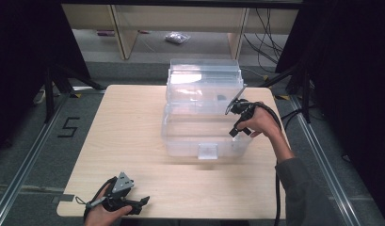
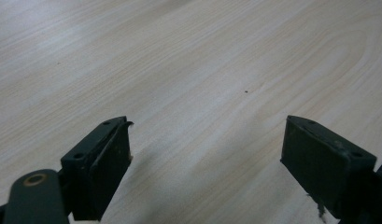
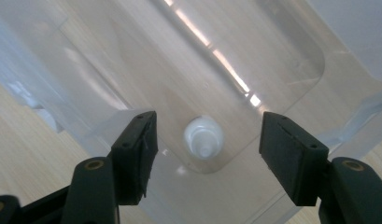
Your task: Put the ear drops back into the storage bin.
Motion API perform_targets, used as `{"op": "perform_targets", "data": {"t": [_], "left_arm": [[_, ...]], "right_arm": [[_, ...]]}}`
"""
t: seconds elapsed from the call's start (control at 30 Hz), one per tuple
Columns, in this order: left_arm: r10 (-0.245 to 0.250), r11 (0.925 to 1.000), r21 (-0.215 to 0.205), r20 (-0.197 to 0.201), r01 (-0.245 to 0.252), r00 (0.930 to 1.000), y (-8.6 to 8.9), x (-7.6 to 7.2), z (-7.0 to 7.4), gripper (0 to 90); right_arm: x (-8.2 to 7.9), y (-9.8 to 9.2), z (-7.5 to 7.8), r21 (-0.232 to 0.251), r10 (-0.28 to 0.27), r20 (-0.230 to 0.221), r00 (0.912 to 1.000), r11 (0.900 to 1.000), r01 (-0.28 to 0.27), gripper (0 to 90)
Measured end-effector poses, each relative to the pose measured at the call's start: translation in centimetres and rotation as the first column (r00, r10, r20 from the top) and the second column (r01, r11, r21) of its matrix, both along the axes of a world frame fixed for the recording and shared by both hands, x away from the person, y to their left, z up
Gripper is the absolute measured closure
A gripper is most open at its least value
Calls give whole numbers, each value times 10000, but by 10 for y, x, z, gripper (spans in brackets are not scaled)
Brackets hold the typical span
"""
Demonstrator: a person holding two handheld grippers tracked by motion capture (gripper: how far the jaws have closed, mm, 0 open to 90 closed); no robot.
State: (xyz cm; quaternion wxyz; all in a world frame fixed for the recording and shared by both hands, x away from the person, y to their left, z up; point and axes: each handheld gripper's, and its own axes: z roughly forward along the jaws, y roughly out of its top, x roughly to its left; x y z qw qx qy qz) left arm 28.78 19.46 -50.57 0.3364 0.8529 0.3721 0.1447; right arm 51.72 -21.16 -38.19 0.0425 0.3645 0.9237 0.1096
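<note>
right tool (image 3: 205, 156) jaws wide apart, empty, poised over small white bottle (image 3: 203, 138) standing in near corner of clear bin (image 1: 180, 141) | left tool (image 2: 205, 163) agape, empty, low over desk (image 2: 202, 70) | risk: jaws may clip bin wall, tip bottle

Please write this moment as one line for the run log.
scene: clear plastic bin, lid open, on table | right gripper: open, above small white bottle in bin | left gripper: open, over bare table
</note>
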Motion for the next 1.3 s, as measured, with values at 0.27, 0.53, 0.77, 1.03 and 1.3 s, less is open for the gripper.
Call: {"op": "perform_targets", "data": {"t": [0.27, 0.53, 0.77, 1.03, 1.3], "left_arm": [[-53, 10000, 17, -6, 53, 10000, 1, 0, 1, 151], [175, 9992, -352, -12, -175, 9998, -2, -1, -1, 152], [276, 9987, -423, 70, -273, 9996, -3, -1, -1, 151], [244, 9987, -444, 33, -242, 9997, -3, -1, -2, 151], [-58, 10000, 30, 5, 58, 10000, 0, 0, 1, 151]], "right_arm": [[-4, -1, 5, 197, -34, 240, 9997, 9998, 29, 348], [-7, -3, 11, 379, -2, 480, 9988, 9993, -17, 337], [-13, -2, 17, 506, -24, 760, 9971, 9987, -15, 313], [-18, 0, 21, 698, -130, 970, 9952, 9975, 62, 282], [-25, 0, 26, 899, -203, 1070, 9941, 9959, 107, 279]]}}
